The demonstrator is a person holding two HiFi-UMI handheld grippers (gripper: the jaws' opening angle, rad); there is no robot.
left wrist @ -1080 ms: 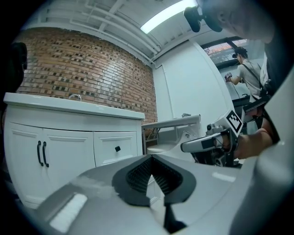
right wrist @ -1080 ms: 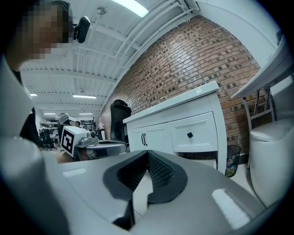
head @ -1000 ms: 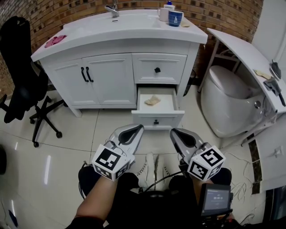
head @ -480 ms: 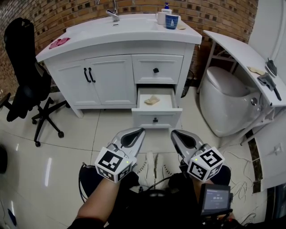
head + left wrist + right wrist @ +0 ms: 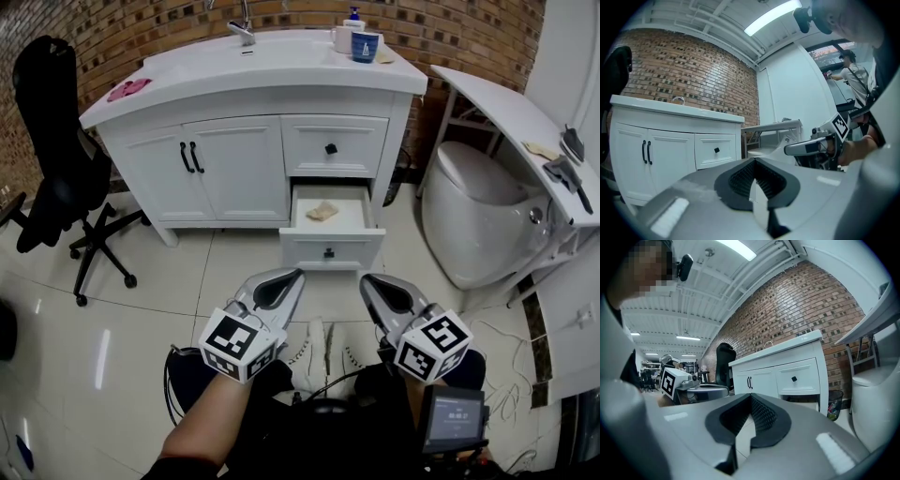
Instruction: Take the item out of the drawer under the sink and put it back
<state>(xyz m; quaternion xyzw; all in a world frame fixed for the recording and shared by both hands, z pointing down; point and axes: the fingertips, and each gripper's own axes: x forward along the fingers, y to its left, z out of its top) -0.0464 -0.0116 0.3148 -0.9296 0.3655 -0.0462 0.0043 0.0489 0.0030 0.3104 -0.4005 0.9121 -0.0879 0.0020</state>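
Observation:
The lower drawer of the white sink cabinet stands pulled open, with a small tan item lying inside. Both grippers hang low in front of me, well short of the drawer and pointing toward it. My left gripper is shut and holds nothing; its own view shows its jaws closed tip to tip. My right gripper is likewise shut and empty, its tips meeting. The upper drawer is closed.
A black office chair stands left of the cabinet. A white toilet and a slanted white table are at the right. Cups and a pink cloth sit on the countertop. My shoes rest on the tiled floor.
The head view has shifted slightly, so the cabinet sits a little to the right. Both grippers have stayed shut and hardly moved.

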